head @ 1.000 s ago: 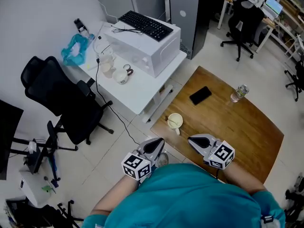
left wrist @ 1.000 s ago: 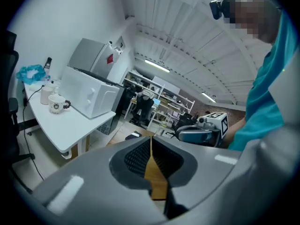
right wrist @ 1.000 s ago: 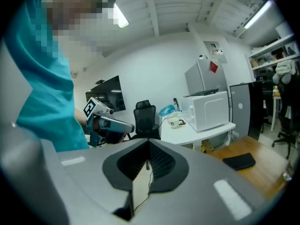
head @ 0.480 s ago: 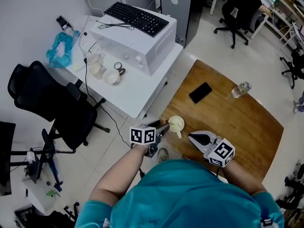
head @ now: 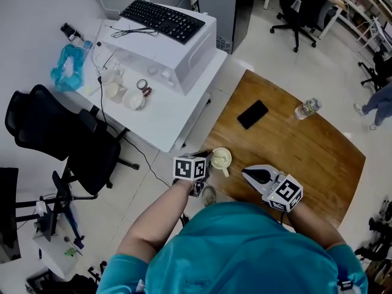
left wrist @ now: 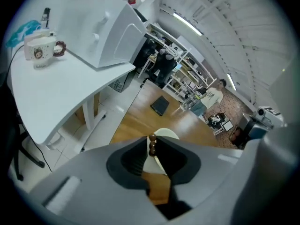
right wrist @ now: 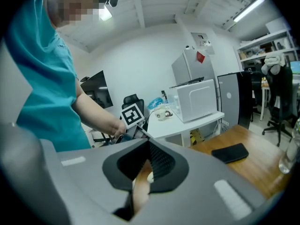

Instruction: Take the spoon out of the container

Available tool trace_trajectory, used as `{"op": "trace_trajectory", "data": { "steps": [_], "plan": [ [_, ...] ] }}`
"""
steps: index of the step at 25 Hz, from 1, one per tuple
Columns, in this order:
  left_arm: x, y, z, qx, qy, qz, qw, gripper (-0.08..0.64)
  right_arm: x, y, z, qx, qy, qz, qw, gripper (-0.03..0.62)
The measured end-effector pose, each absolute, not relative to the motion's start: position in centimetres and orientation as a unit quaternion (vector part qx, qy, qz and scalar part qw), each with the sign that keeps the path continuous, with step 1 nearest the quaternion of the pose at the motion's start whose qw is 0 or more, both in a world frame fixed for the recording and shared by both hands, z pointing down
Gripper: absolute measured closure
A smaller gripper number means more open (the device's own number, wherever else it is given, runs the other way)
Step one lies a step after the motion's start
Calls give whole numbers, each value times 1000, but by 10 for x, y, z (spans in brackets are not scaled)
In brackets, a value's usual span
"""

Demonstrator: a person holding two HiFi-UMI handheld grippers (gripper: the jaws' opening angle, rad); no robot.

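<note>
Wooden table (head: 294,146), cream cup (head: 220,158) at its 9 o'clock edge. Spoon (left wrist: 152,138) standing in cup, brown handle tip pinched between left gripper (left wrist: 152,146) jaws, narrow and closing. Right gripper (head: 245,172) at cup's 4 o'clock, jaws together, empty.

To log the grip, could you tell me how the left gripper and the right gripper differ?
The left gripper is at the cup; the right gripper sits apart from it. The left gripper's jaws are closing on the spoon by its handle; the right gripper's jaws are together, with nothing between. Both carry a marker cube.
</note>
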State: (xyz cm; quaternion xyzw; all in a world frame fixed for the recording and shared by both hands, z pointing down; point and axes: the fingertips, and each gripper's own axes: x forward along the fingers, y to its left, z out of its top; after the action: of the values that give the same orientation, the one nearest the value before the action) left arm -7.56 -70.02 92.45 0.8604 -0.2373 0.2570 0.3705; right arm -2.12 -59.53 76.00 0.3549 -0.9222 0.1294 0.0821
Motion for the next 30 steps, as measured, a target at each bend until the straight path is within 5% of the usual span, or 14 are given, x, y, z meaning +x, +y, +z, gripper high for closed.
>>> {"op": "trace_trajectory", "data": {
  "steps": [9,20,30],
  "plan": [
    [-77,-700,874,877,-264,234,326,515,-20,-583,745,360,-920,128,82,591],
    [-108,-637,743,898,-182,82,391,515,-6,-546,696,425,-896,123,42,591],
    [-54,-533,684,910,-105,36,399,515,59,-448,633,473,-876,96,22,591]
  ]
}}
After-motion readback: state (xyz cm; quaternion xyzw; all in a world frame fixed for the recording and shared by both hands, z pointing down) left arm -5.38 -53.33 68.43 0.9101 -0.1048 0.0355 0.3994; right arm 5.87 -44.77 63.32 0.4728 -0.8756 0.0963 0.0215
